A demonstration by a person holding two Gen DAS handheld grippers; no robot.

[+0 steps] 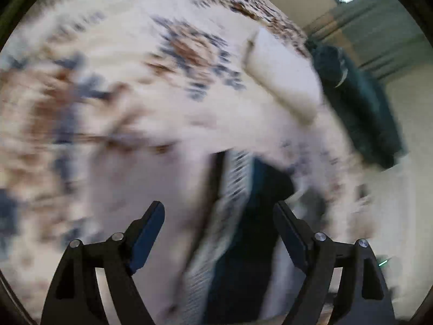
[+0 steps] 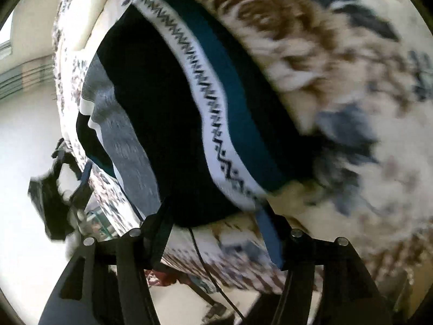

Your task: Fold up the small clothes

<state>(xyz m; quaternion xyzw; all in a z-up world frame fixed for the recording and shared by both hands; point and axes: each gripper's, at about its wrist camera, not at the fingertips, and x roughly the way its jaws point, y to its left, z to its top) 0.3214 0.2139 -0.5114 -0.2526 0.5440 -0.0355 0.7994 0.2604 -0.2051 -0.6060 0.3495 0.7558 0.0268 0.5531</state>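
Observation:
A dark navy knit garment [image 2: 162,113] with a white zigzag band [image 2: 205,92] and a teal stripe lies on a cream floral blanket [image 2: 338,86]. A grey piece [image 2: 127,146] shows at its left side. My right gripper [image 2: 213,216] is open, with the garment's dark lower edge lying between its fingers and the pads apart from it. In the blurred left wrist view the same garment [image 1: 243,233] runs down between the fingers of my left gripper [image 1: 219,216]. That gripper stands wide open above the garment and holds nothing.
A folded white cloth [image 1: 281,75] and a dark teal garment [image 1: 360,103] lie near the blanket's [image 1: 108,67] far right edge. A black device with blue pads [image 2: 78,187] hangs off the blanket's left edge. A thin black cable [image 2: 205,265] runs below.

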